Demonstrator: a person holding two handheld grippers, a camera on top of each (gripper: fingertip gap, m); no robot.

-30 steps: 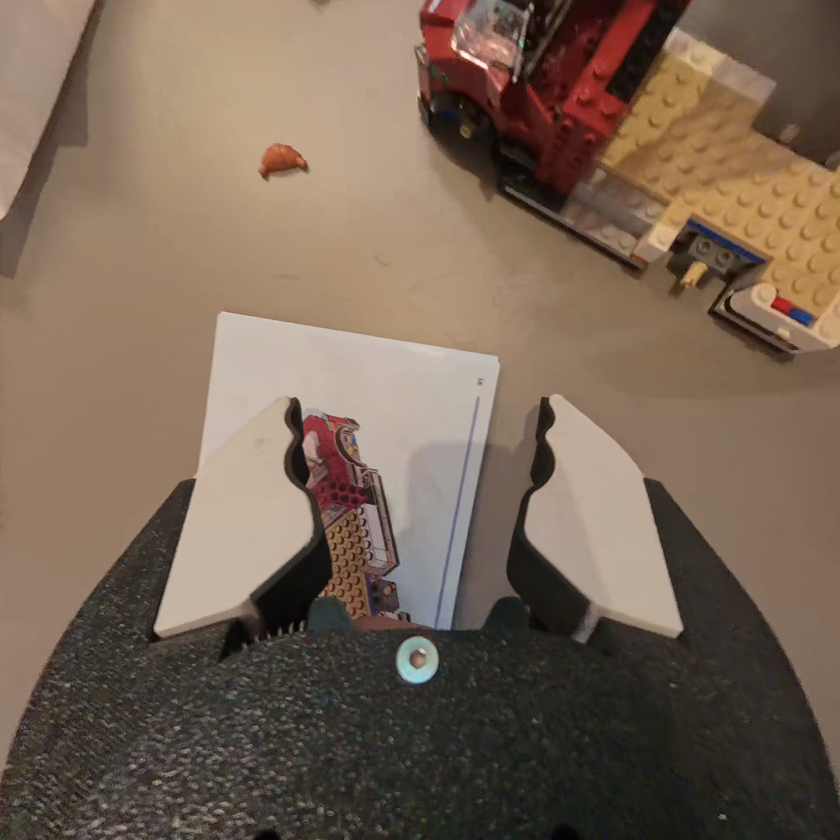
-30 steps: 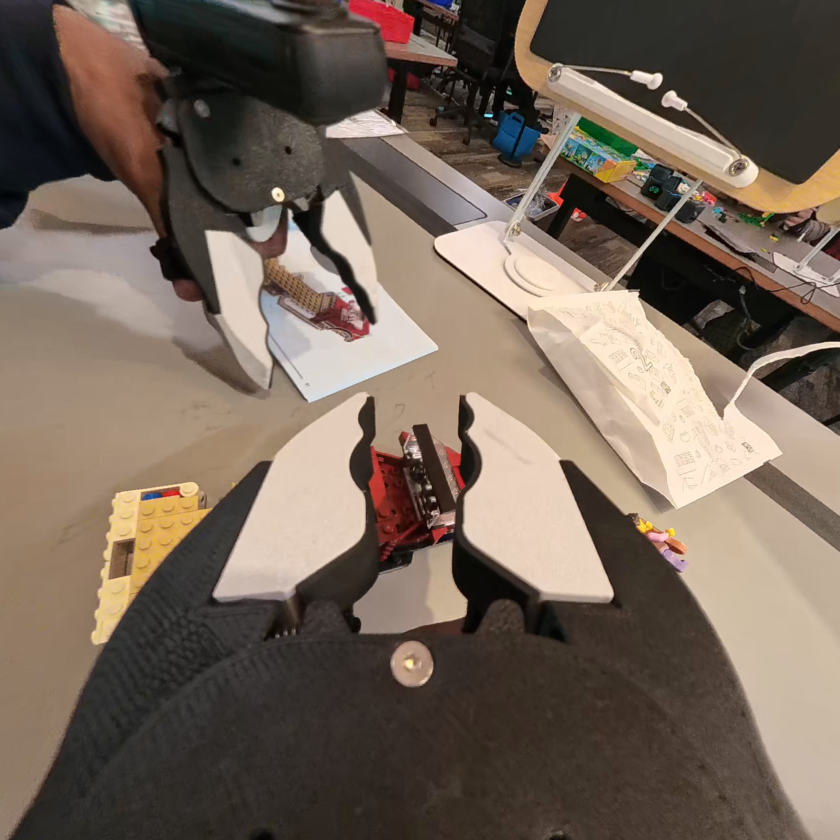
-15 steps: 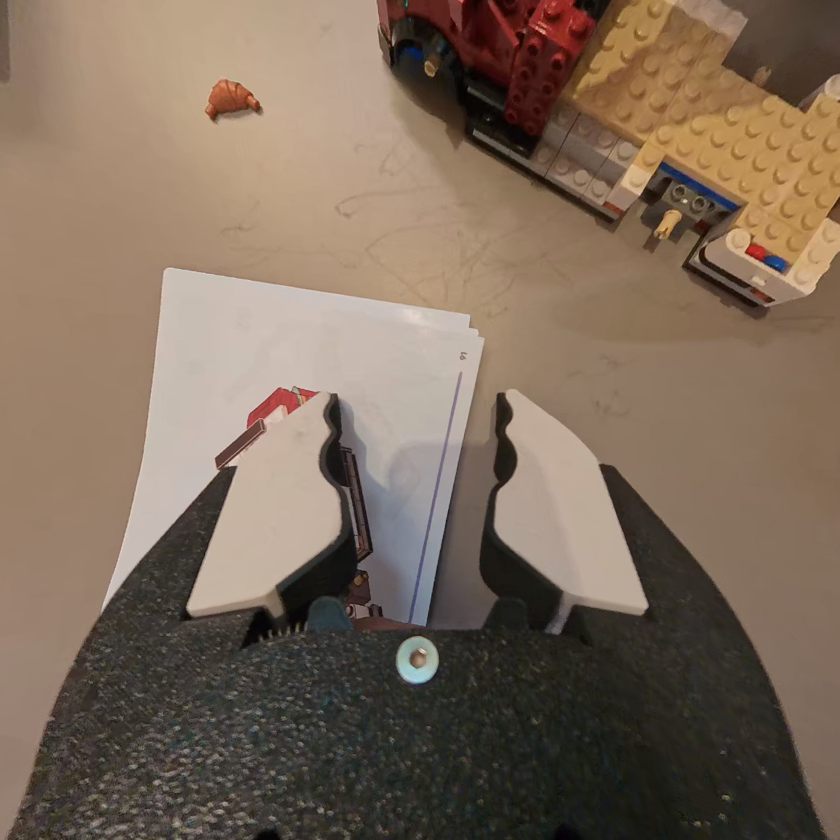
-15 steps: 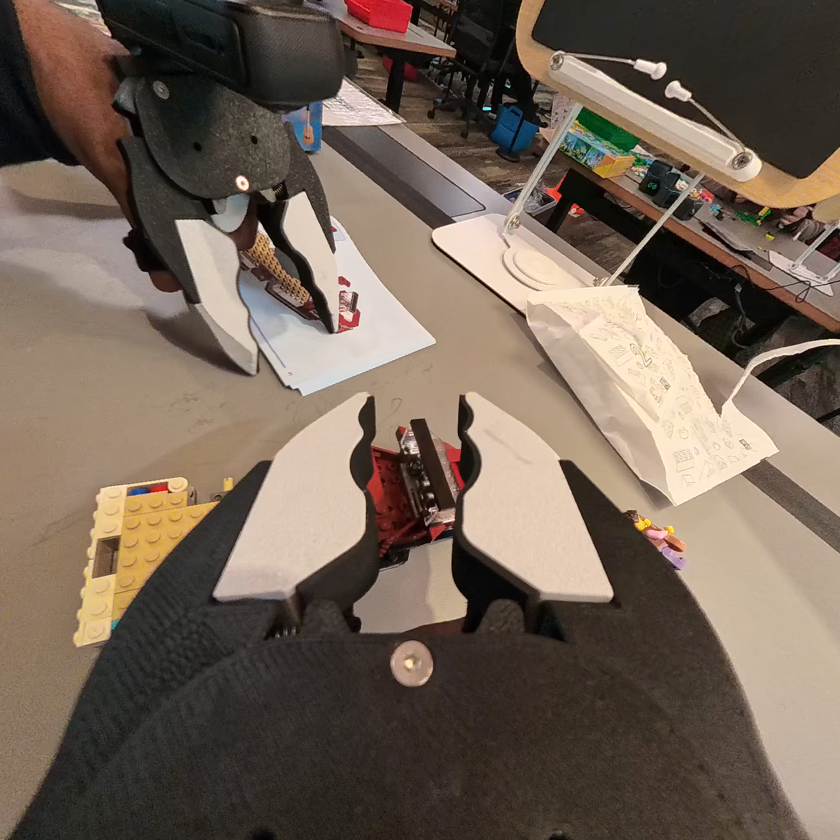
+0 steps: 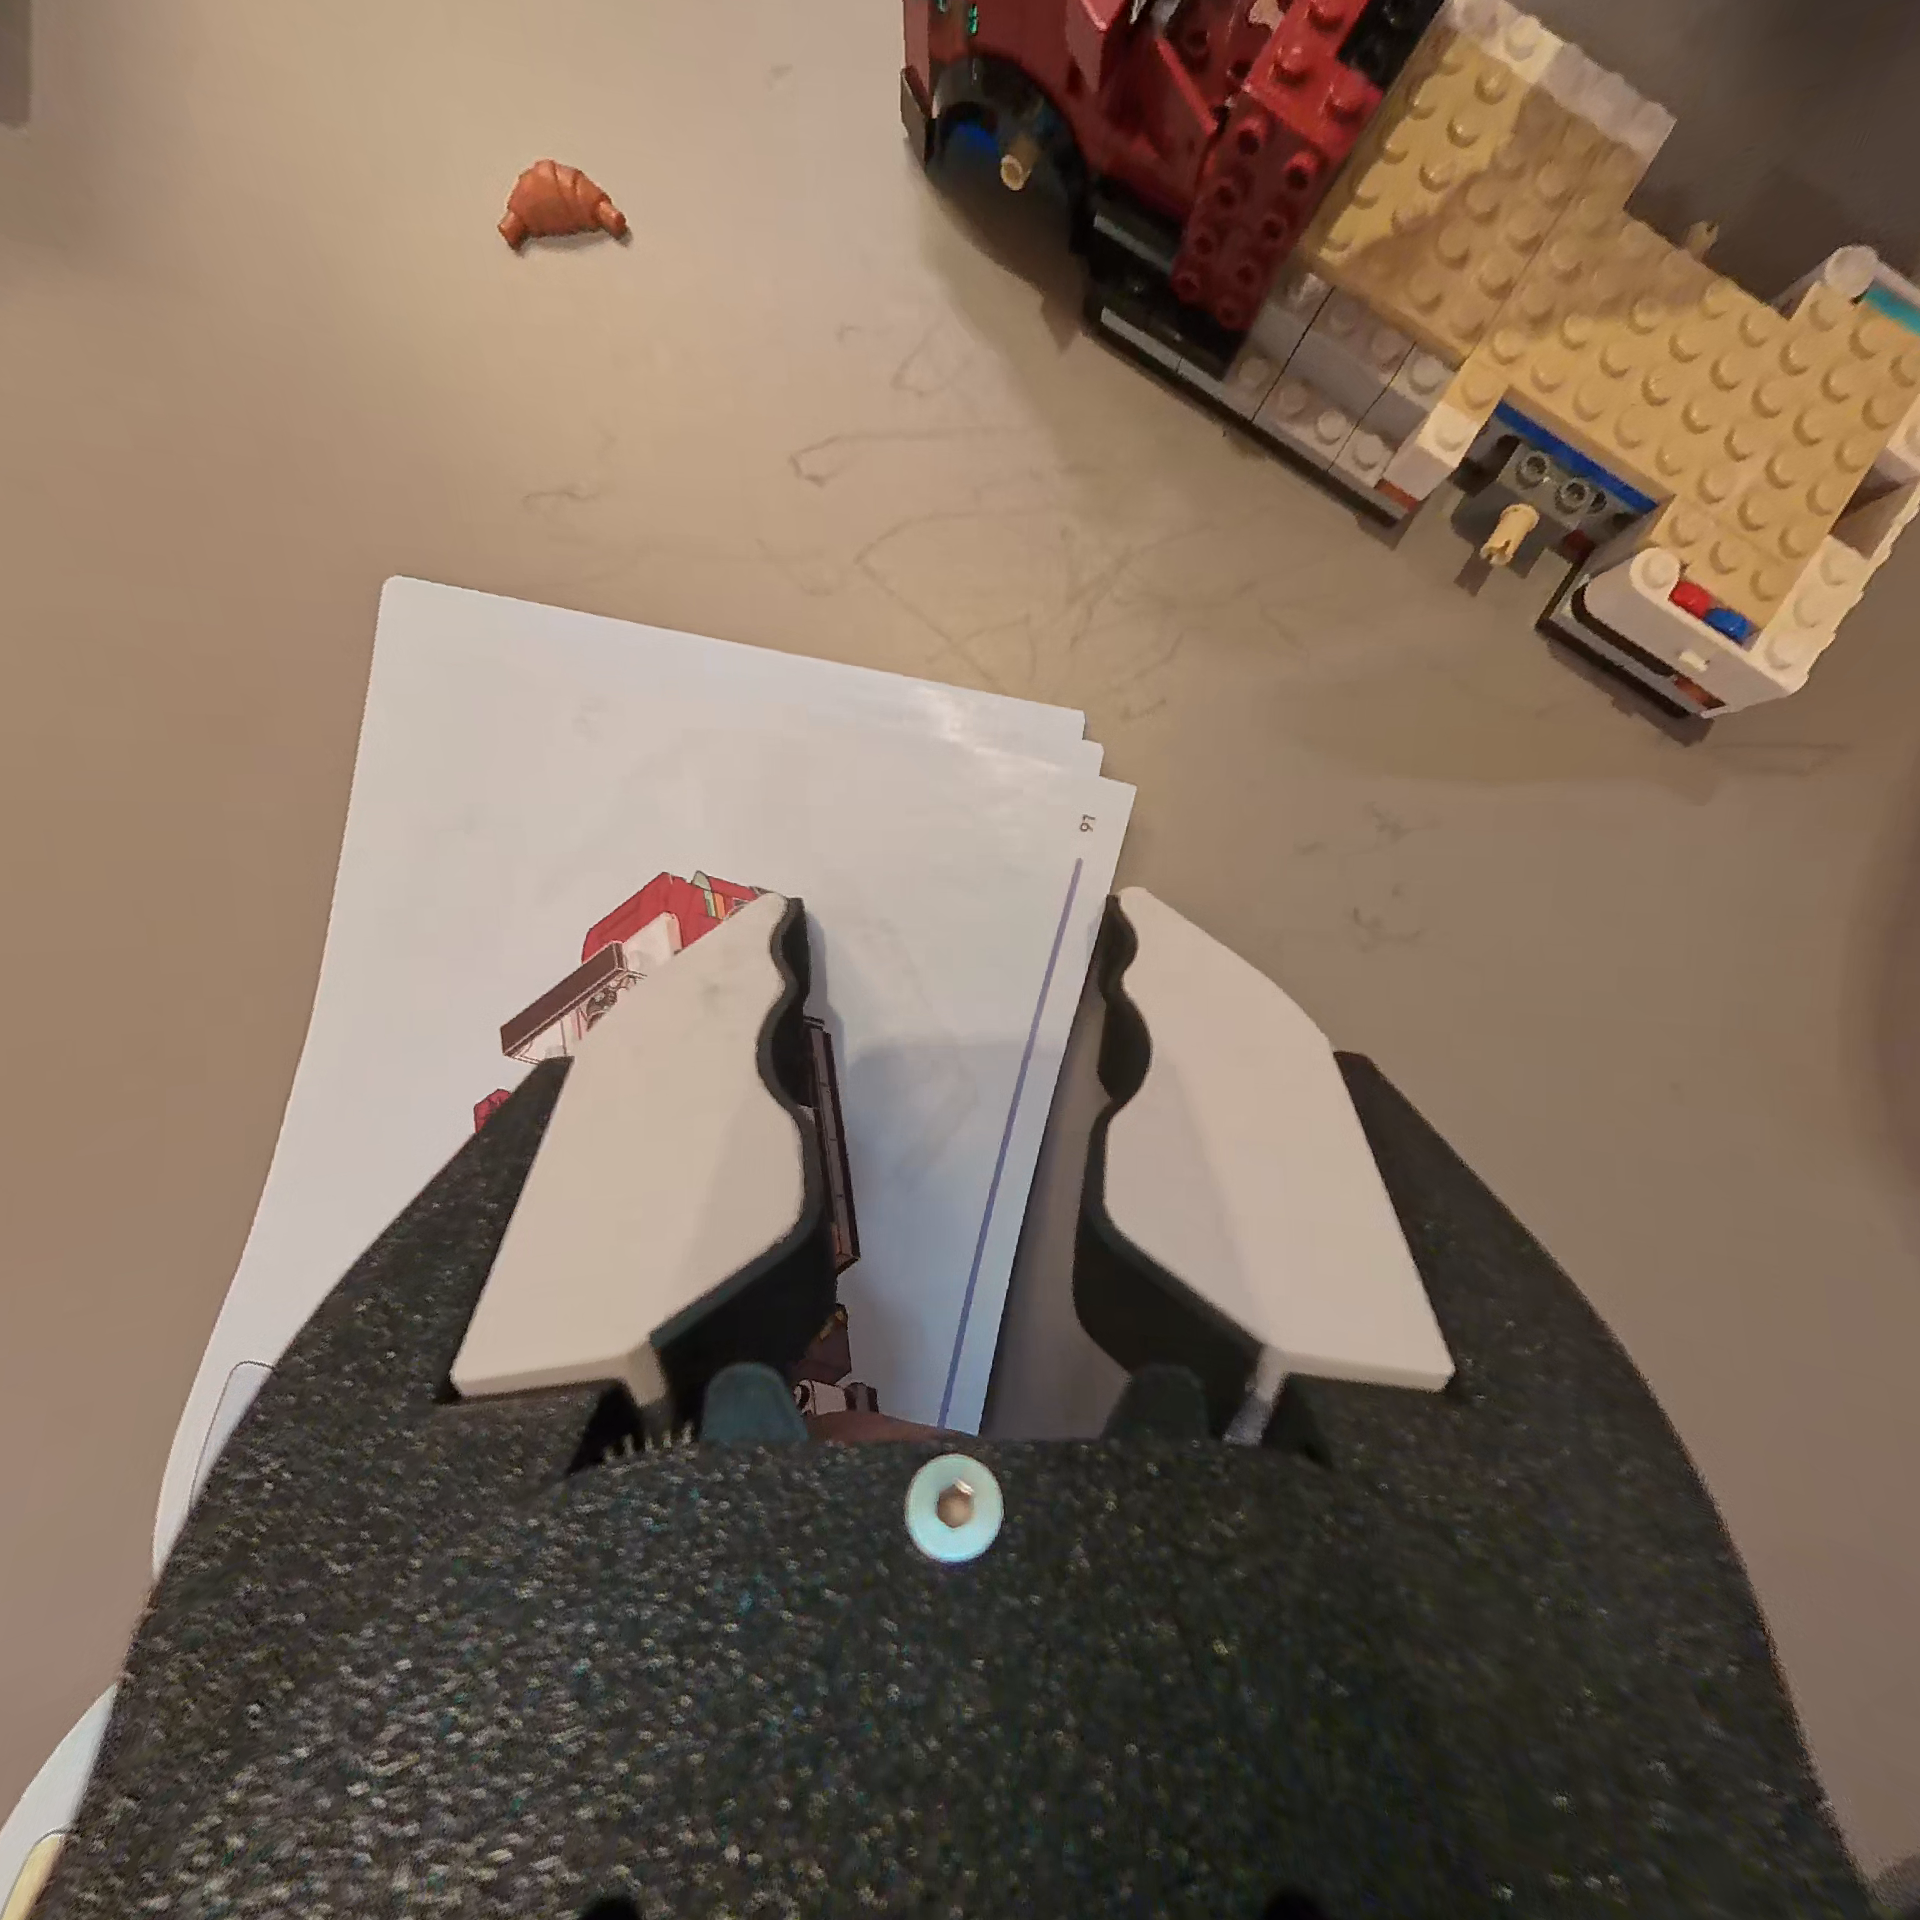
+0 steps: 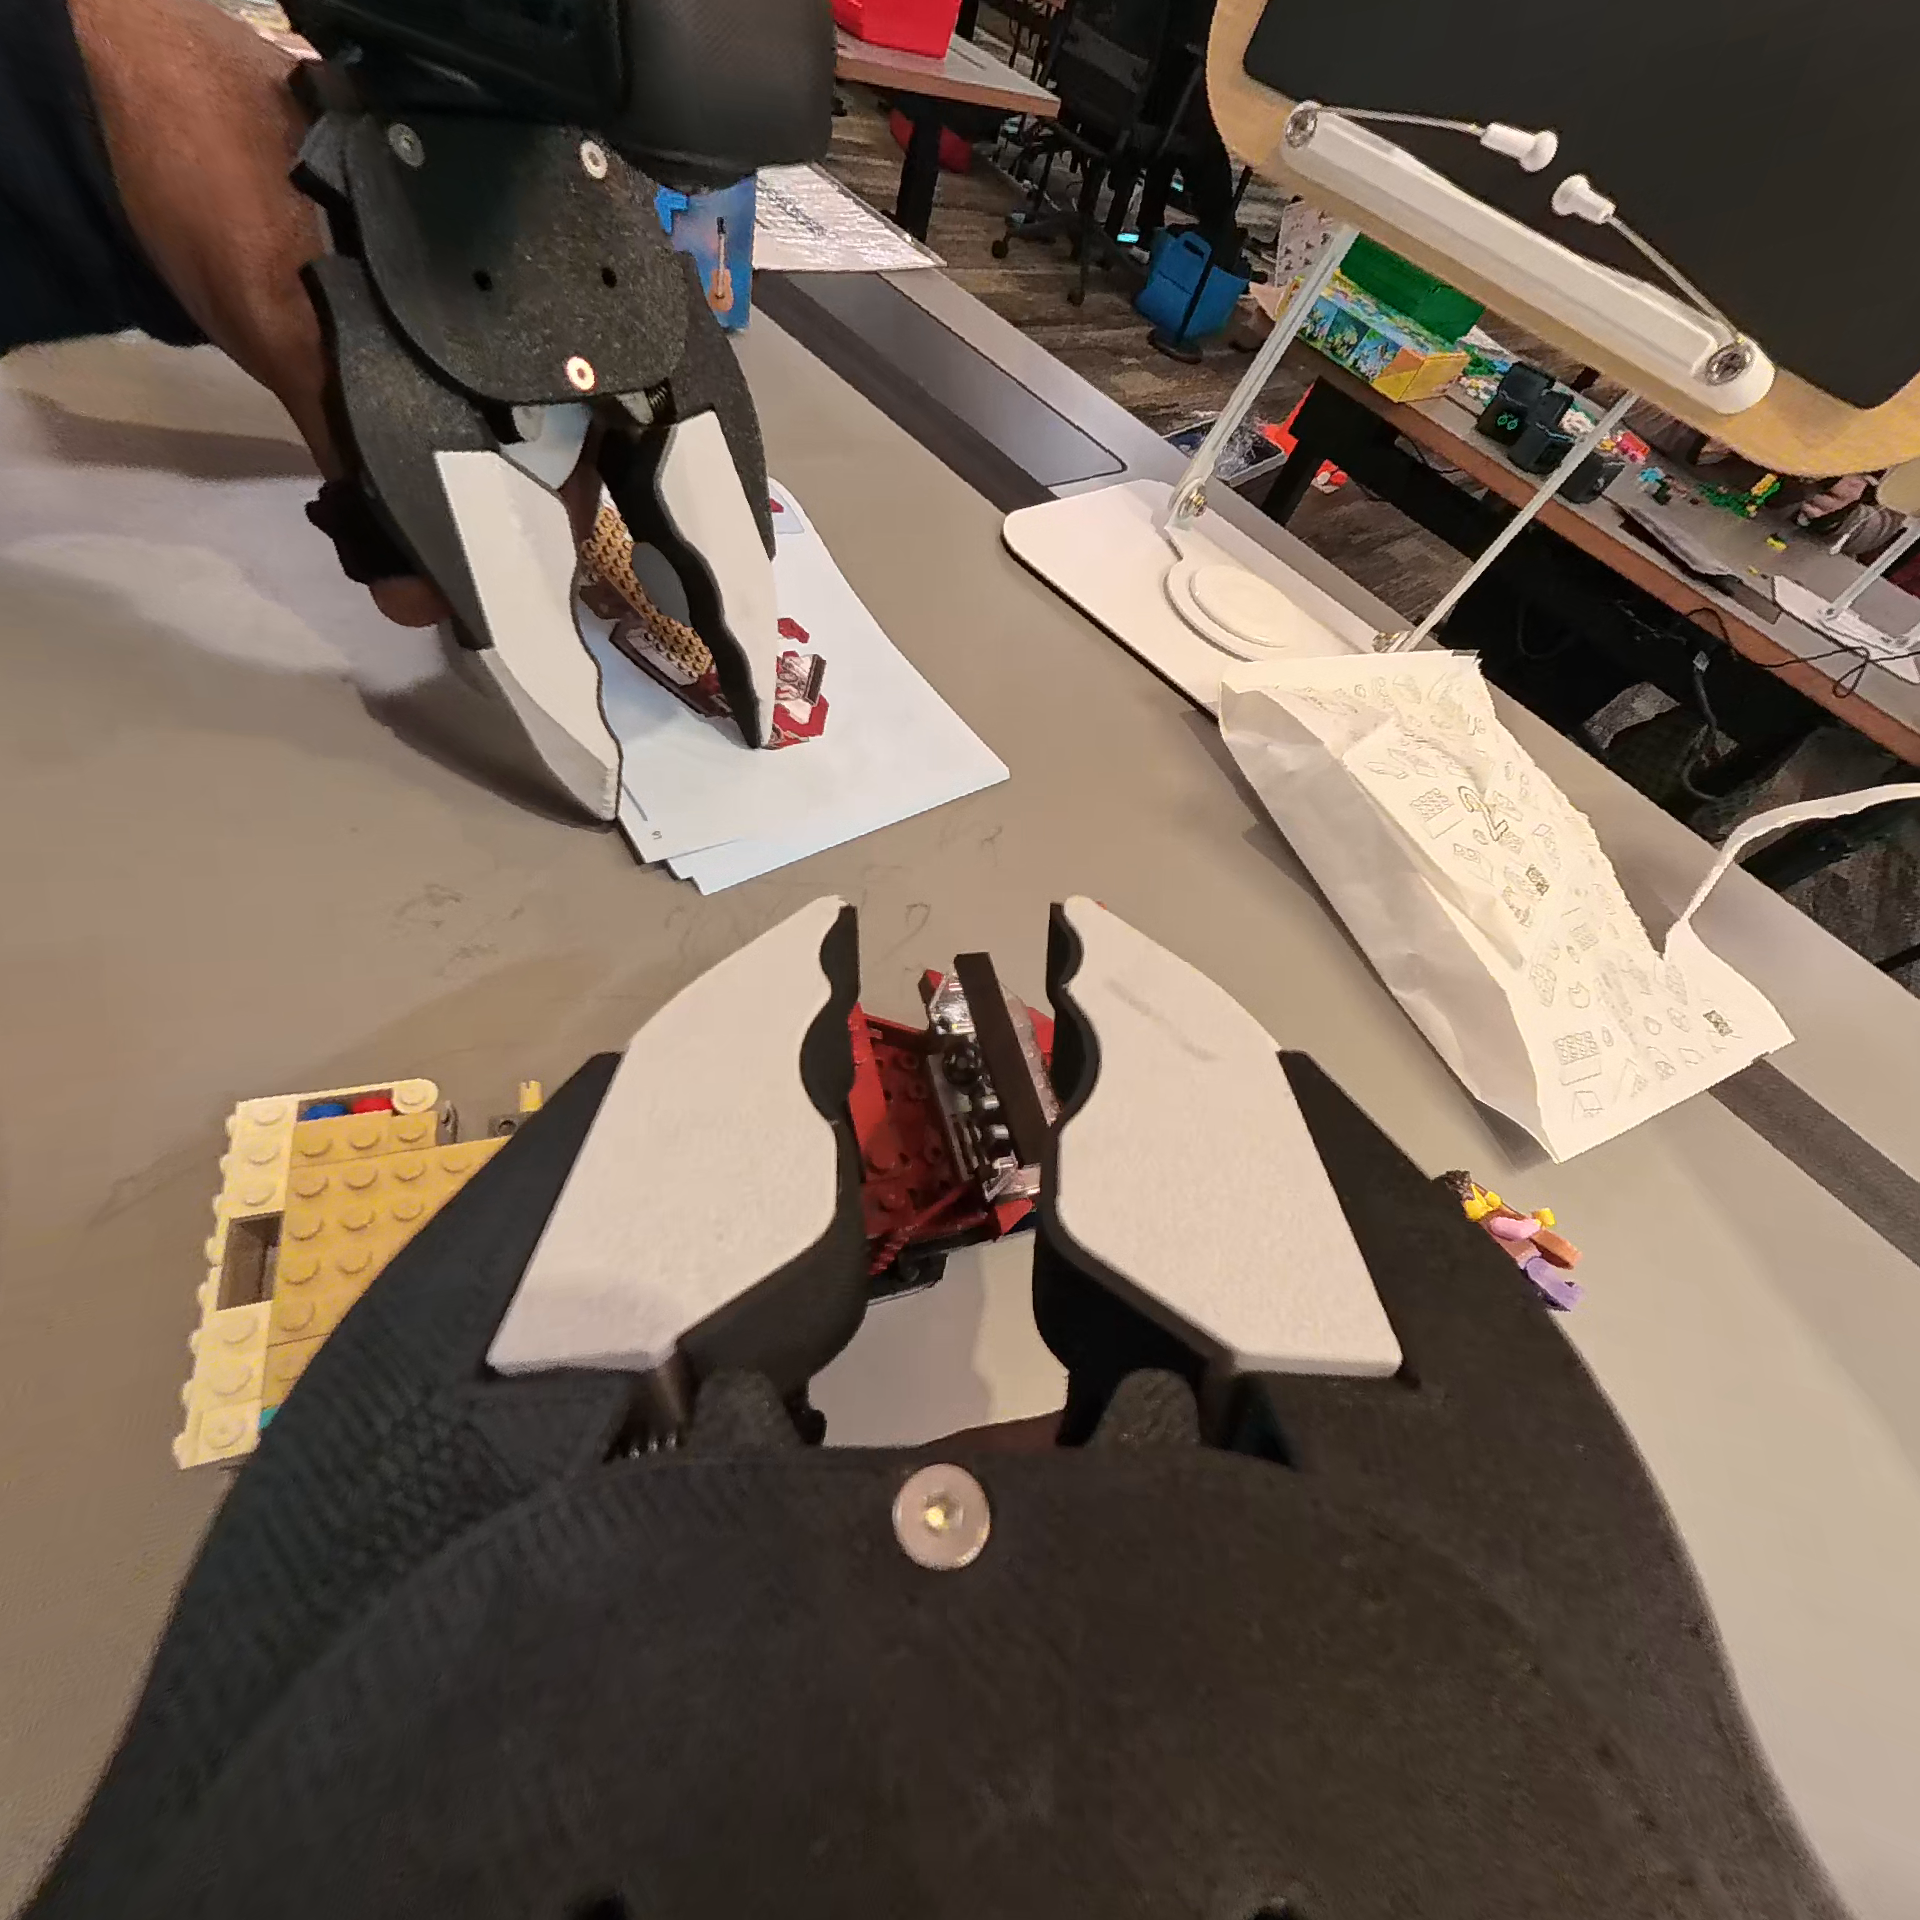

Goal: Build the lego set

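My right gripper (image 6: 951, 925) is clamped on the red brick truck (image 6: 935, 1122). Only that cam catches the white paper bag (image 6: 1496, 894) at 2 o'clock. My left gripper (image 5: 951, 914) sits open over the instruction booklet (image 5: 727, 790); only its cam shows the tiny croissant (image 5: 561, 197) at 11.

Grey table (image 6: 1143, 810) w/ booklet (image 6: 831, 769), brick truck (image 5: 1455, 312), paper bag (image 6: 1507, 883), toy croissant (image 5: 561, 203).

A small printed page number stands at the corner of the top sheet of the instruction booklet (image 5: 727, 790), and a large outlined numeral among brick drawings marks the white paper bag (image 6: 1496, 904).
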